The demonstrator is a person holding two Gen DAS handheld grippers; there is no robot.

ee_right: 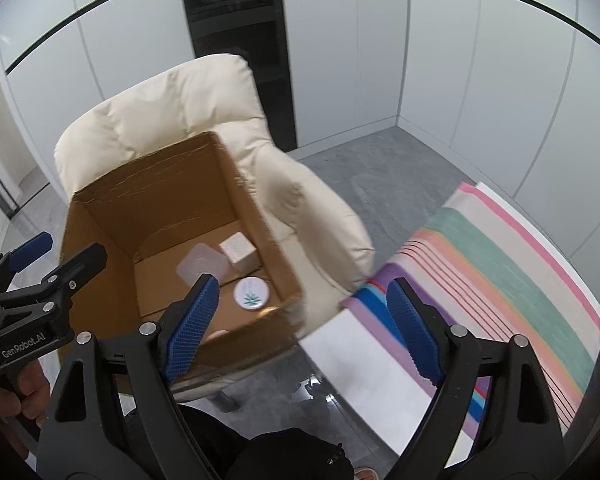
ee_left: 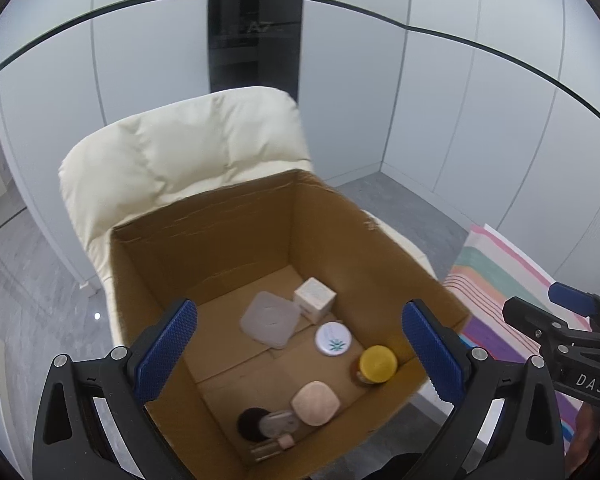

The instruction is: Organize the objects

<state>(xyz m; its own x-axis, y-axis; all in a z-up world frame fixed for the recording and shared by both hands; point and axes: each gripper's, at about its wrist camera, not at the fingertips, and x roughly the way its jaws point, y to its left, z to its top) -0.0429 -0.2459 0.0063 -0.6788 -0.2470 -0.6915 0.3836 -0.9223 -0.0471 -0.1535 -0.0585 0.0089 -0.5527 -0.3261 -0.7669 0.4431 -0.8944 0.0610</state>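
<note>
The cardboard box point(ee_left: 236, 240) stood open on a cream armchair point(ee_left: 180, 148), and all places here are given from this box. On its floor lay 7 small things. At the far right corner was a white cube-shaped carton point(ee_left: 315, 298), and a flat translucent square lid point(ee_left: 270, 319) lay just left of it. A round white tin with a green leaf print point(ee_left: 333, 339) lay nearer, beside the right wall. A jar with a yellow cap point(ee_left: 377, 364) stood close to the same wall. A beige rounded compact point(ee_left: 315, 403), a dark round puff point(ee_left: 253, 424) and a small glass bottle point(ee_left: 272, 446) lay by the near wall.

The left gripper point(ee_left: 296, 354) hung over the box, fingers wide apart, nothing between them. The right gripper point(ee_right: 302, 332) was at the right of the box, over its near right corner and a striped cloth point(ee_right: 500, 264), also spread apart and empty.
</note>
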